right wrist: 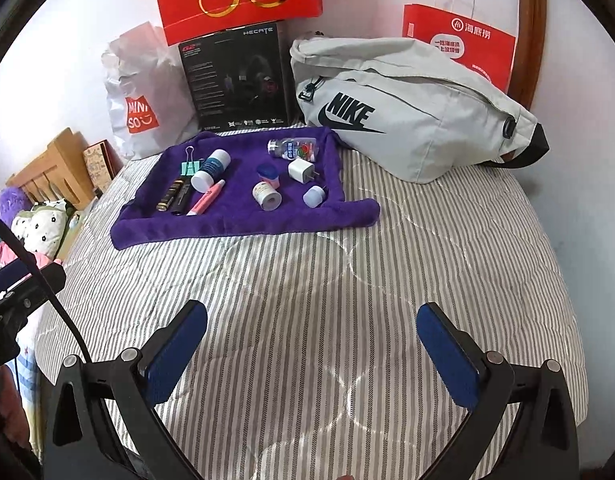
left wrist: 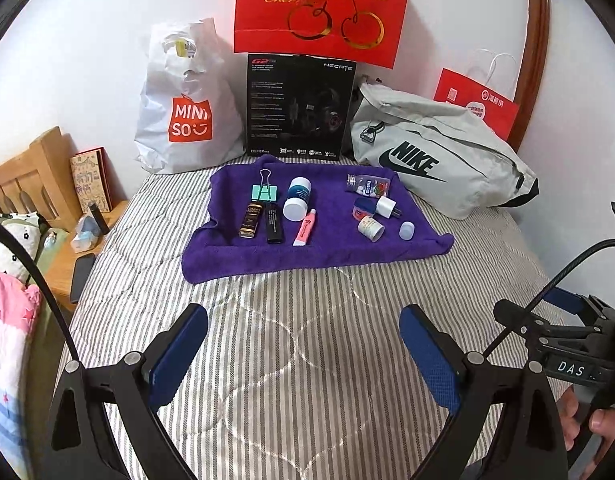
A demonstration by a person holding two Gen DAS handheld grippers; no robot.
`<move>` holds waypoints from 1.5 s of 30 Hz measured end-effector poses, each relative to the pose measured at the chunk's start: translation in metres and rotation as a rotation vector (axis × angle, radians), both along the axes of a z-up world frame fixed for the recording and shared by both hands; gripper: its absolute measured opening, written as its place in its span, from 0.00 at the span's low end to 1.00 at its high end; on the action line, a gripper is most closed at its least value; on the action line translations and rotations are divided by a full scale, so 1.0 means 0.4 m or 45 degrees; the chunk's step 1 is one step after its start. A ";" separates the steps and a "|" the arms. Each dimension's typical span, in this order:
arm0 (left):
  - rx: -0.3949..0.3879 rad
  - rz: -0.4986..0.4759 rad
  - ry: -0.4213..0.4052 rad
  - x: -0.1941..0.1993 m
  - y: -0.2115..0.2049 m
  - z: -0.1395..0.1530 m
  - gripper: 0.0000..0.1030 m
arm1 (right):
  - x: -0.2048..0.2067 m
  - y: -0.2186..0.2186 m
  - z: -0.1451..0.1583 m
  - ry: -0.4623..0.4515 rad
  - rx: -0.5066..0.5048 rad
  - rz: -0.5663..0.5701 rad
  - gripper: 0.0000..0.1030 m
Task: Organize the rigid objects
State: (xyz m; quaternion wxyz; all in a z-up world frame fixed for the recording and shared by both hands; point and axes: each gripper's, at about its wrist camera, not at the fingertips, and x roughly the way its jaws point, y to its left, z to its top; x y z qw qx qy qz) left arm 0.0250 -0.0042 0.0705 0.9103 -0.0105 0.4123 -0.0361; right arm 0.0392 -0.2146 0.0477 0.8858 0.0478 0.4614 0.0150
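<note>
A purple towel (left wrist: 307,256) (right wrist: 211,224) lies on the striped bed with several small items on it. Its left half holds a green binder clip (left wrist: 264,191), a gold-and-black tube (left wrist: 251,221), a black tube (left wrist: 274,225), a white-and-blue bottle (left wrist: 297,198) (right wrist: 210,170) and a pink tube (left wrist: 304,228) (right wrist: 206,198). On the right half are a clear candy bottle (left wrist: 367,186) (right wrist: 292,148), a blue-and-pink jar (left wrist: 363,207), a white charger plug (left wrist: 388,207) (right wrist: 301,170), a small white jar (left wrist: 370,229) (right wrist: 266,196) and a lavender cap (left wrist: 406,230) (right wrist: 314,196). My left gripper (left wrist: 303,322) and right gripper (right wrist: 313,320) hang open over bare bedding, well short of the towel.
Behind the towel stand a white Miniso bag (left wrist: 187,100), a black headset box (left wrist: 299,106), a grey Nike bag (left wrist: 439,156) (right wrist: 407,108) and red paper bags (left wrist: 323,4) (right wrist: 459,44). A wooden bedside shelf (left wrist: 67,248) with a phone is at left. A hand (left wrist: 595,424) holds the other gripper.
</note>
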 end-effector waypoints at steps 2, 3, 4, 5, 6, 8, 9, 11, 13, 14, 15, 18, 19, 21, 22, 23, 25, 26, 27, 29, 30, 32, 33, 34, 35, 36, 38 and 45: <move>-0.005 0.003 -0.007 -0.006 0.002 0.004 0.94 | -0.005 0.003 0.003 -0.005 -0.002 0.004 1.00; -0.006 0.002 -0.011 -0.008 0.002 0.006 0.94 | -0.008 0.003 0.005 -0.010 -0.004 0.003 1.00; -0.005 0.000 -0.014 -0.010 0.001 0.007 0.94 | -0.011 0.003 0.006 -0.011 -0.005 0.001 1.00; -0.005 -0.001 -0.017 -0.014 0.001 0.009 0.94 | -0.012 0.003 0.007 -0.012 -0.005 0.000 1.00; -0.006 -0.001 -0.021 -0.017 0.000 0.011 0.94 | -0.015 0.002 0.007 -0.012 -0.006 -0.004 1.00; -0.009 -0.003 -0.022 -0.021 0.000 0.012 0.94 | -0.019 -0.001 0.007 -0.013 -0.005 -0.010 1.00; -0.008 -0.004 -0.020 -0.022 0.000 0.011 0.94 | -0.020 -0.003 0.006 -0.012 -0.004 -0.013 1.00; -0.007 -0.002 -0.018 -0.023 0.000 0.010 0.94 | -0.023 -0.005 0.006 -0.009 -0.006 -0.019 1.00; -0.012 -0.001 -0.016 -0.024 0.000 0.008 0.94 | -0.024 -0.008 0.006 -0.008 -0.008 -0.022 1.00; -0.014 0.001 -0.016 -0.025 0.000 0.008 0.94 | -0.024 -0.009 0.006 -0.007 -0.010 -0.024 1.00; -0.014 0.003 -0.014 -0.025 0.000 0.007 0.94 | -0.026 -0.010 0.006 -0.007 -0.011 -0.026 1.00; -0.013 0.003 -0.014 -0.026 0.001 0.006 0.94 | -0.027 -0.015 0.006 -0.006 -0.011 -0.031 1.00; -0.014 0.002 -0.013 -0.026 0.002 0.005 0.94 | -0.028 -0.016 0.007 -0.006 -0.013 -0.031 1.00; -0.015 0.003 -0.012 -0.026 0.001 0.005 0.94 | -0.031 -0.016 0.008 -0.009 -0.015 -0.034 1.00; -0.015 0.001 -0.012 -0.026 0.001 0.006 0.94 | -0.031 -0.016 0.009 -0.009 -0.015 -0.034 1.00; -0.016 -0.002 -0.012 -0.026 0.001 0.005 0.94 | -0.031 -0.016 0.009 -0.010 -0.016 -0.034 1.00; -0.018 -0.004 -0.008 -0.026 0.000 0.002 0.94 | -0.032 -0.015 0.009 -0.011 -0.020 -0.035 1.00; -0.019 -0.005 -0.008 -0.026 0.000 0.001 0.94 | -0.033 -0.015 0.009 -0.010 -0.021 -0.033 1.00; -0.019 -0.004 -0.007 -0.026 -0.001 0.000 0.94 | -0.033 -0.014 0.008 -0.007 -0.023 -0.031 1.00; -0.018 -0.006 -0.005 -0.026 -0.001 0.000 0.94 | -0.033 -0.013 0.009 -0.007 -0.029 -0.030 1.00; -0.019 -0.002 -0.009 -0.027 -0.002 0.000 0.94 | -0.033 -0.014 0.009 -0.008 -0.031 -0.033 1.00; -0.019 -0.004 -0.008 -0.026 -0.003 0.000 0.94 | -0.033 -0.015 0.009 -0.005 -0.029 -0.032 1.00; -0.018 -0.001 -0.006 -0.026 -0.004 0.001 0.94 | -0.034 -0.016 0.008 -0.005 -0.030 -0.033 1.00; -0.017 -0.002 -0.005 -0.027 -0.005 -0.001 0.94 | -0.035 -0.016 0.008 -0.004 -0.032 -0.032 1.00; -0.017 -0.003 -0.004 -0.026 -0.006 -0.001 0.94 | -0.034 -0.016 0.008 -0.004 -0.033 -0.030 1.00; -0.015 -0.003 -0.001 -0.026 -0.006 -0.003 0.94 | -0.034 -0.016 0.009 -0.006 -0.033 -0.031 1.00; -0.013 -0.009 0.003 -0.026 -0.007 -0.008 0.94 | -0.036 -0.015 0.011 -0.007 -0.033 -0.031 1.00; -0.006 -0.022 0.013 -0.026 -0.008 -0.018 0.94 | -0.041 -0.010 0.022 -0.033 -0.039 -0.022 1.00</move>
